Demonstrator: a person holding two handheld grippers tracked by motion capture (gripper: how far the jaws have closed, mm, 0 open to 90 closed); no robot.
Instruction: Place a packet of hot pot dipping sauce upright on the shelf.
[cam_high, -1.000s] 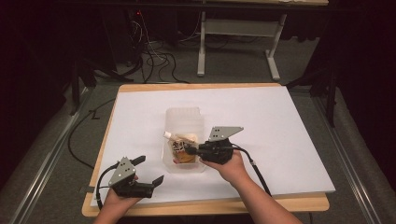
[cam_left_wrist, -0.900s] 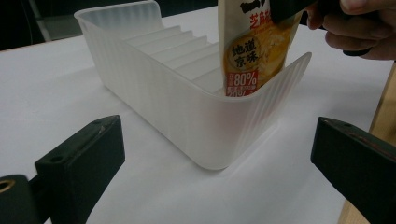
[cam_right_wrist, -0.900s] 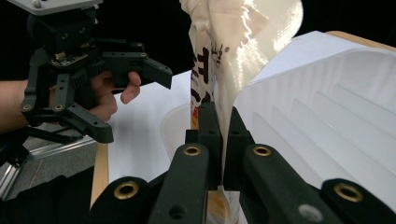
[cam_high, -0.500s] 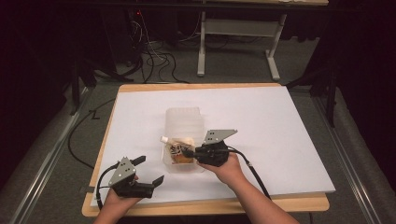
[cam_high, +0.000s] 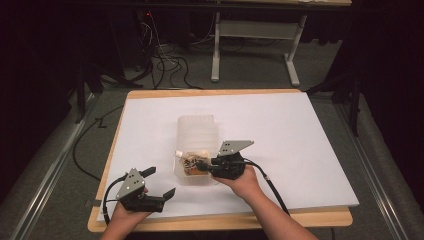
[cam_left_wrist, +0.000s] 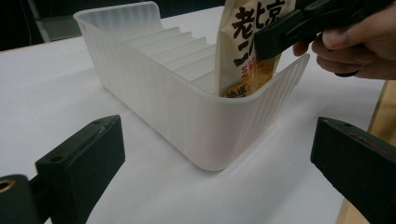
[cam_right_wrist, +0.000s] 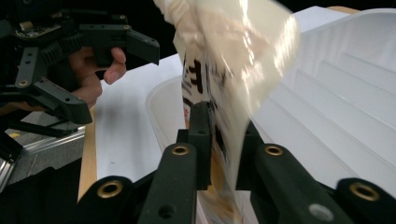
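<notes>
A translucent white ribbed bin (cam_high: 197, 131) (cam_left_wrist: 154, 88) stands mid-table on the white sheet. My right gripper (cam_high: 200, 164) (cam_right_wrist: 219, 135) is shut on a cream and orange snack packet (cam_high: 191, 162) (cam_left_wrist: 247, 42) (cam_right_wrist: 233, 70) with black lettering. The packet stands upright in the bin's near end, its lower edge below the rim. My left gripper (cam_high: 159, 182) is open near the front left corner of the table, jaws wide apart and aimed at the bin's near corner, holding nothing.
The white sheet (cam_high: 300, 135) covers a wooden table (cam_high: 320, 219). Cables (cam_high: 165, 65) and a grey table frame (cam_high: 255, 35) lie on the floor beyond the far edge. Bare sheet spreads to the right and far side of the bin.
My right gripper has carried the packet nearer and lower, into the bin's near end. The left gripper has stayed put.
</notes>
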